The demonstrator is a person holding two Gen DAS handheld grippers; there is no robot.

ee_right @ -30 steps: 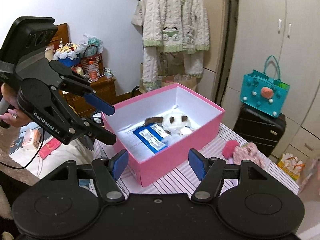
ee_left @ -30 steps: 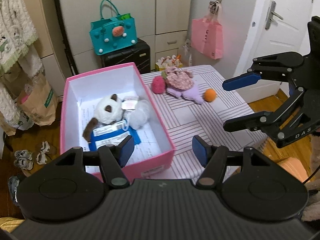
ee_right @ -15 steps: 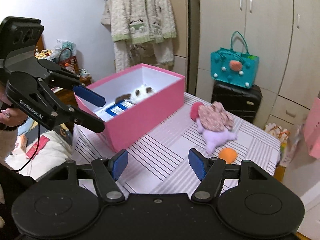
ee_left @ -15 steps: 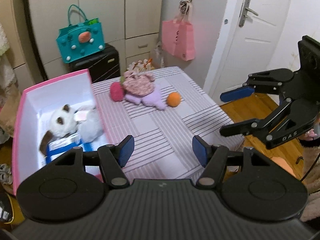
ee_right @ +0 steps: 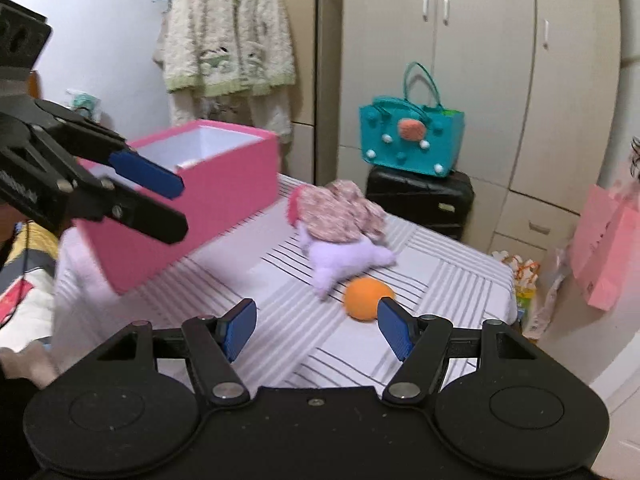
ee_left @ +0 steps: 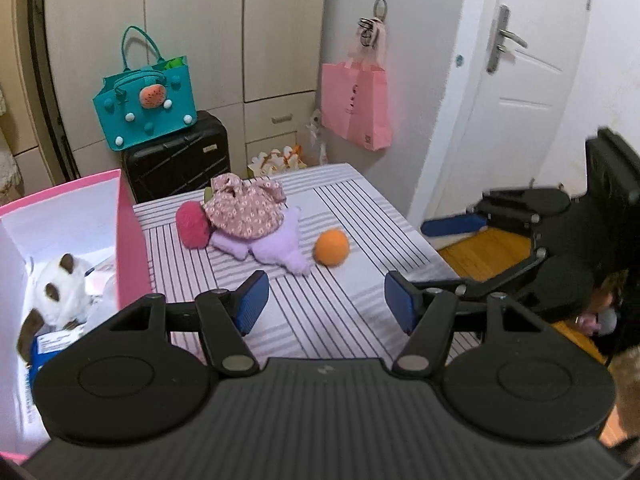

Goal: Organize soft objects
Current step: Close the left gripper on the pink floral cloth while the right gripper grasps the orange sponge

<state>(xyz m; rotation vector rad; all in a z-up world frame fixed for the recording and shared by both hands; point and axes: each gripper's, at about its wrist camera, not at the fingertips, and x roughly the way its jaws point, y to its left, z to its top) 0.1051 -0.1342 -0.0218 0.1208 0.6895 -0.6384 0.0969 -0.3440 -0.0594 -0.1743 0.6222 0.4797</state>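
Striped table, both grippers' fingers apart, empty

Home bedroom, tall wardrobe, hanging cardigan, suitcase, door

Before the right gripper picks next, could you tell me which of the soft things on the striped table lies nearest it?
The orange ball: it lies alone, just ahead of the right gripper, while the purple plush and red plush lie farther back.
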